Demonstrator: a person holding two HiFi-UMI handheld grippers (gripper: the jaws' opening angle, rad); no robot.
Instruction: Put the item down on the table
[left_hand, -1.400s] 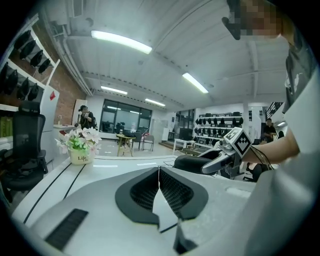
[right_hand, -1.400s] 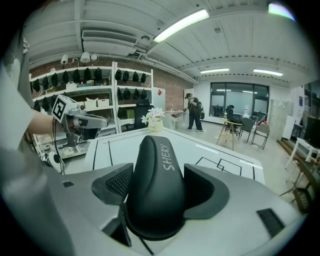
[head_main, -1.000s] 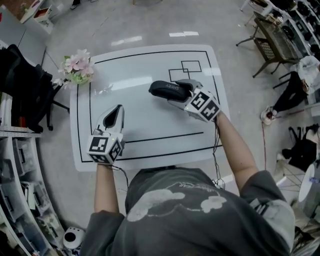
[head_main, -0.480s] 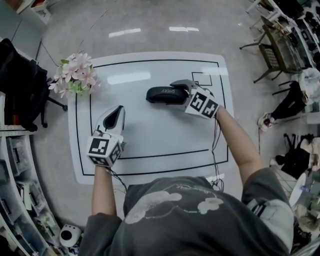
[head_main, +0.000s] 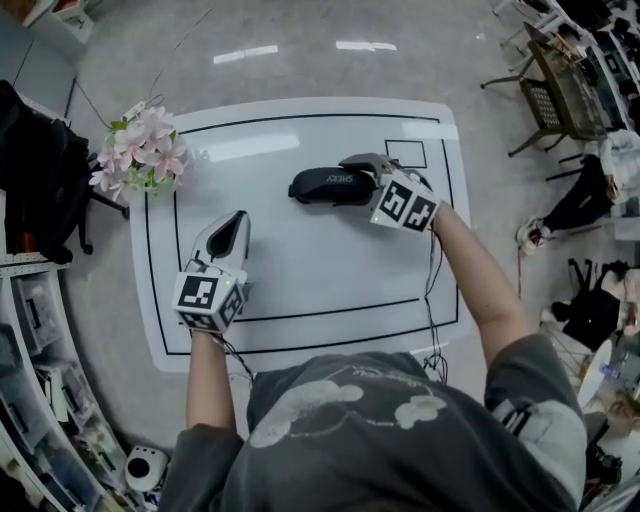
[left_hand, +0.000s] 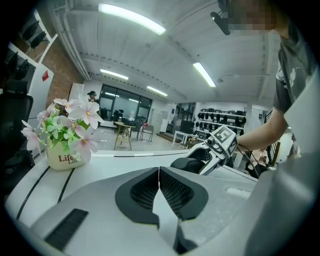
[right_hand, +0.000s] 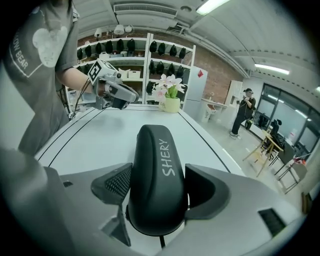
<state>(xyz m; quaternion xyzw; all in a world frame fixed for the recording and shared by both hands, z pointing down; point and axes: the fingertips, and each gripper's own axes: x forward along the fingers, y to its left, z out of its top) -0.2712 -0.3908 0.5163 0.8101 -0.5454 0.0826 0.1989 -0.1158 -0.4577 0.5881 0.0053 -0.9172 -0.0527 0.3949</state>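
Case (head_main: 328, 186), black, clamped at one end in right gripper (head_main: 368, 182) jaws, low over far half of bench (head_main: 320, 280); contact unclear. Lower level till seated, then open jaws w/o dragging. Left gripper (head_main: 232, 232) jaws together, empty.

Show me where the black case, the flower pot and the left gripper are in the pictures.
black case (right_hand: 159, 172): right gripper view, lettered top side.
flower pot (left_hand: 62, 159): left gripper view, lettered front.
left gripper (head_main: 237, 216): head view, between its fingertips.

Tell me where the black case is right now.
In the head view the black case is at the upper middle of the white table, clamped in the right gripper, right of the flower pot.
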